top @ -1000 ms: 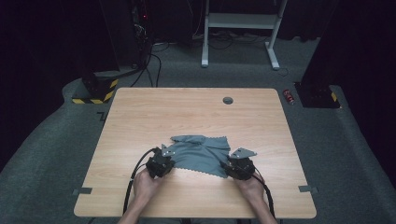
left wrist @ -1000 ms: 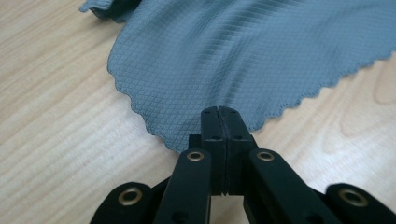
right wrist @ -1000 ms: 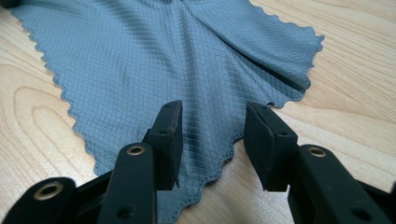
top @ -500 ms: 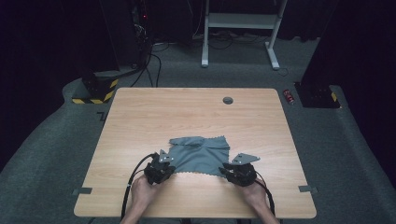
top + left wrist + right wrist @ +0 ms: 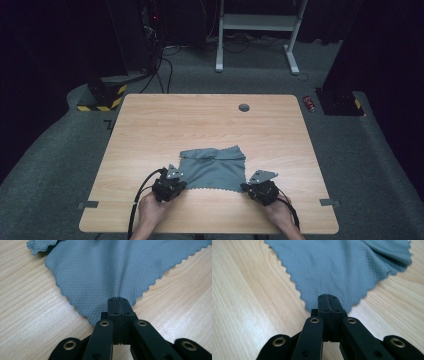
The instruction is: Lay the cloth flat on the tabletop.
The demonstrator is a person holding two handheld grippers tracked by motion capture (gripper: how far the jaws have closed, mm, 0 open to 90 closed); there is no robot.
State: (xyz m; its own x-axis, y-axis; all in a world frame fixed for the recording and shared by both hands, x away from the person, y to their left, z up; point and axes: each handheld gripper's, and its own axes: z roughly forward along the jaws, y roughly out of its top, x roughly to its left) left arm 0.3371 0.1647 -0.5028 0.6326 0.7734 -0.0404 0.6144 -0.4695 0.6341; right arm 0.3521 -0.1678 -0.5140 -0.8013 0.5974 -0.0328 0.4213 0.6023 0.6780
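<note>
On the table: table (image 5: 150, 130) of pale wood, bare but for one cloth and a small dark round fitting (image 5: 244, 107) near the far edge
Cloth: grey cloth (image 5: 215, 169) with a zigzag edge lies near the person's side, between the two grippers; its near edge runs straight from one to the other; its far edge is rumpled and partly folded over
Left gripper: left gripper (image 5: 176, 181) sits at the cloth's near left corner; its jaws are pressed together on that corner, as the left gripper view shows (image 5: 117, 305)
Right gripper: right gripper (image 5: 250, 186) sits at the near right corner; its jaws have just been closing and now pinch the corner between them (image 5: 328, 302)
Step in hand: both near corners look gripped, so the taking-hold step seems done
Next move: probably lifting both corners together, level and at one pace, keeping the near edge taut; then carrying it over the far edge to fold, or drawing it flat; uneven pull could slip a corner out
</note>
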